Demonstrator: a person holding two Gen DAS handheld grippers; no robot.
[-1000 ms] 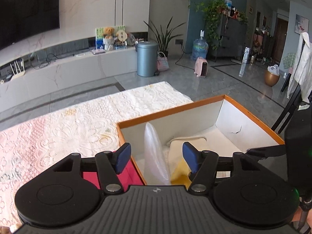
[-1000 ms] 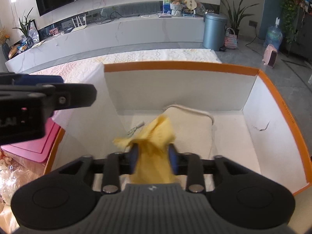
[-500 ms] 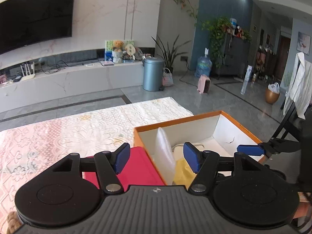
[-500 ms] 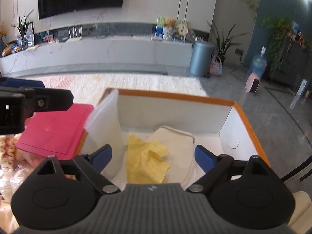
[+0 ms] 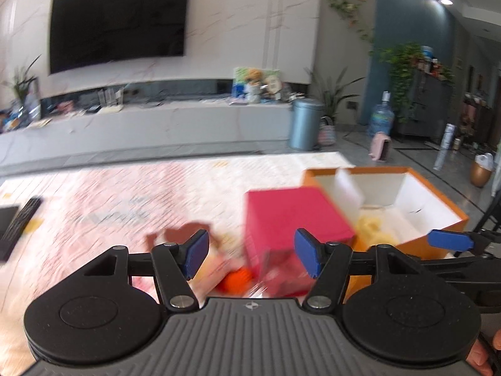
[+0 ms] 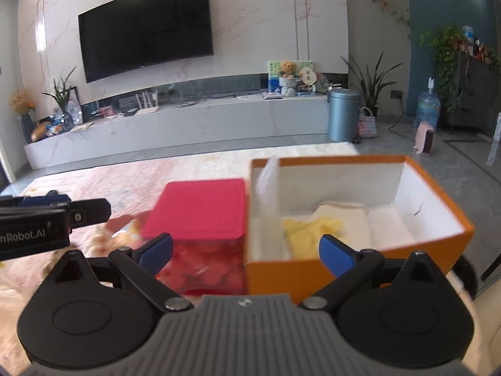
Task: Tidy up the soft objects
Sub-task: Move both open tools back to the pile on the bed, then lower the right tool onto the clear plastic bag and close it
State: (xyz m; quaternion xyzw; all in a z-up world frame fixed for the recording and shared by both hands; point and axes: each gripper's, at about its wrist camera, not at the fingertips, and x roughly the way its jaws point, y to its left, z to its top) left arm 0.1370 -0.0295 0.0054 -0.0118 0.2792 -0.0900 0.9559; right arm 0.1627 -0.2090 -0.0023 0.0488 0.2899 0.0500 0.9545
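Both tongs empty now — right opening, yellow cloth released into orange box.

Right wrist view: the right gripper before an orange box, its jaws opening with nothing between them.

The white-lined box occupied the centre right of the frame, holding a yellow cloth on a cream pad. A pink lid lay just left of the box, at centre. The left gripper entered at the left edge. A television hung at upper left.
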